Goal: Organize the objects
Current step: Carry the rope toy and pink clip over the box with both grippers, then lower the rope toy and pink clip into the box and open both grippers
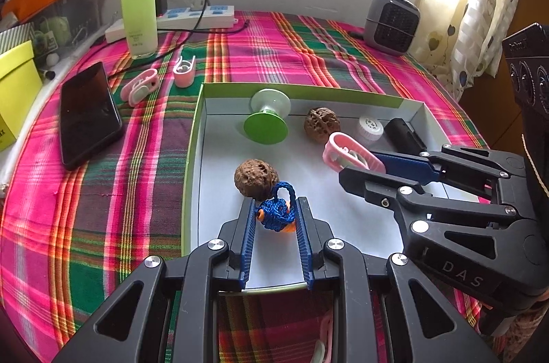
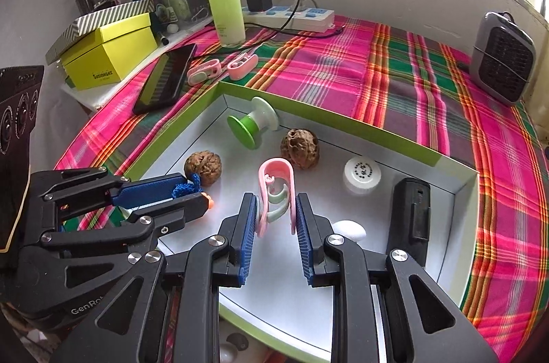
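Observation:
A shallow box with a green rim point(image 1: 195, 122) point(image 2: 343, 117) lies on the plaid cloth. Inside are a green spool point(image 1: 266, 119) point(image 2: 252, 124), two walnuts point(image 1: 255, 174) point(image 1: 322, 121) point(image 2: 300, 148), a white cap point(image 1: 369, 127) point(image 2: 362, 174) and a black block point(image 1: 403, 134) point(image 2: 410, 218). My left gripper point(image 1: 275, 208) is shut on a blue-and-orange cord knot point(image 1: 276, 213) over the box, beside the near walnut. My right gripper point(image 2: 276, 212) is shut on a pink clip point(image 2: 278, 191) point(image 1: 346, 153) over the box. Two more pink clips point(image 1: 139, 84) point(image 1: 183, 71) lie outside, behind the box's far left corner.
A black phone point(image 1: 87, 114) lies left of the box. A green bottle point(image 1: 139, 7), a power strip point(image 1: 195, 16) with a charger and cable stand at the back. A grey fan heater point(image 1: 391, 18) sits back right. A yellow box point(image 2: 109, 54) stands far left.

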The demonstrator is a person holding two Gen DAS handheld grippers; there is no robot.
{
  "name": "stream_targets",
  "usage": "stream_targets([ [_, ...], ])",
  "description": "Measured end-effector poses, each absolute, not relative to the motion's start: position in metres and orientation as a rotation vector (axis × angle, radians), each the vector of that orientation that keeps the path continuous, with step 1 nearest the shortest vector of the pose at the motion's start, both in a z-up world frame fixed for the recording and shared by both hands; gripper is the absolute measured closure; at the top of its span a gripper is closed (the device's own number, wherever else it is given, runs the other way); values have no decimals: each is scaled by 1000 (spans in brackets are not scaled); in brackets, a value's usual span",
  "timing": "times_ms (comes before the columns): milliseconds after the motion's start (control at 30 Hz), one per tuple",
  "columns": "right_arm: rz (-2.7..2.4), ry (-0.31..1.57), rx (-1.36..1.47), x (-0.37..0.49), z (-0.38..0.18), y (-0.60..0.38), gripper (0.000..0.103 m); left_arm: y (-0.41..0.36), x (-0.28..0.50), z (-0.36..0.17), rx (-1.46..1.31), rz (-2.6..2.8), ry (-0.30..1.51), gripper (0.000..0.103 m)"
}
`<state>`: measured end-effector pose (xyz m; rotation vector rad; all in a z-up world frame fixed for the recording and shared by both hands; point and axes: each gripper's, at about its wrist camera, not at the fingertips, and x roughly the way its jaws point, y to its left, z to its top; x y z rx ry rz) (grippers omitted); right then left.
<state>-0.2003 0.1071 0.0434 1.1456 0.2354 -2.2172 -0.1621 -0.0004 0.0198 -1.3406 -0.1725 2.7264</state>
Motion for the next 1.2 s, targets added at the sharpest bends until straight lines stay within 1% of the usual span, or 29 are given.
stream_targets([
  [167,-2182,241,1157,-205,40,103,79,1,-164,19,-1341,2734,-152,82],
  [733,-2096,343,1152,-214,36,93,79,4,-166,18,-1358,2750,-119,81],
  [1200,-2076,354,1144,-217,36,94,79,6,-169,17,-1384,2759,-105,80],
])
